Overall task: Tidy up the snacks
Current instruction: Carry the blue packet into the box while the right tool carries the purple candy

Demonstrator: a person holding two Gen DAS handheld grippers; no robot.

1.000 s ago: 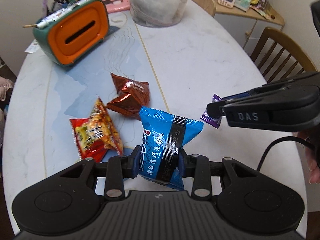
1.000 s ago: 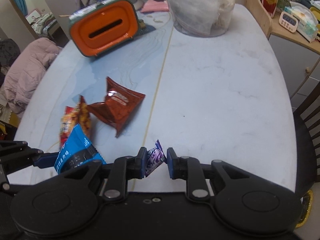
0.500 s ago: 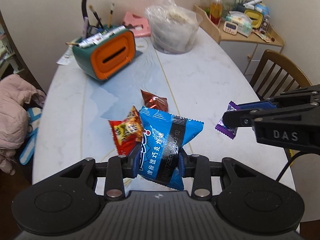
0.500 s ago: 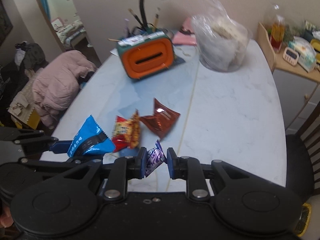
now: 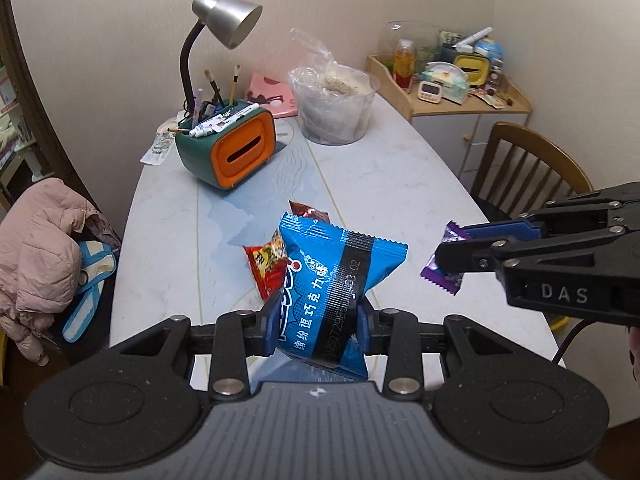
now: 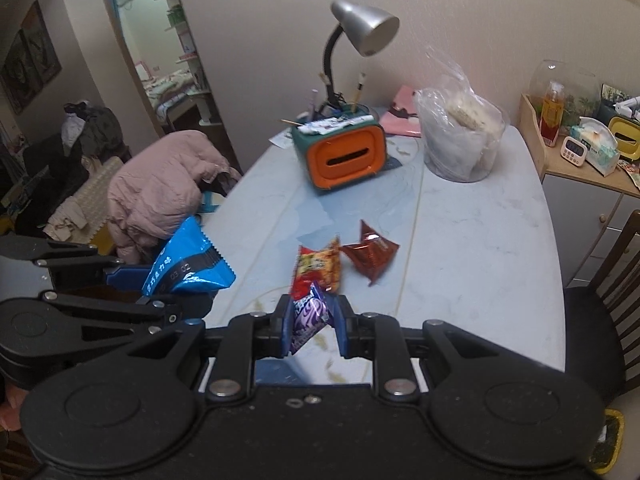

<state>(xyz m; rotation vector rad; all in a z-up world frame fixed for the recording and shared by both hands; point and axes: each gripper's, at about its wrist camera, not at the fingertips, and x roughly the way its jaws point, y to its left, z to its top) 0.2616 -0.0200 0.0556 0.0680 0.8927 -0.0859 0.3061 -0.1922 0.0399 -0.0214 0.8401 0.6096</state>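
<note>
My left gripper (image 5: 316,326) is shut on a blue snack packet (image 5: 336,280) and holds it high above the table; it also shows at the left of the right wrist view (image 6: 188,266). My right gripper (image 6: 312,326) is shut on a small purple candy (image 6: 308,314), also held high; the candy shows at the right of the left wrist view (image 5: 444,266). On the table lie a red-yellow snack packet (image 6: 318,266) and a brown foil packet (image 6: 370,254), side by side.
An orange and green tissue box with pens (image 5: 232,148), a desk lamp (image 5: 224,28) and a clear bag of food (image 5: 334,108) stand at the table's far end. A wooden chair (image 5: 528,168) is on the right. A pink jacket (image 5: 40,252) lies on the left.
Both grippers have risen well above the table with their snacks still held. The two packets on the table have stayed in place.
</note>
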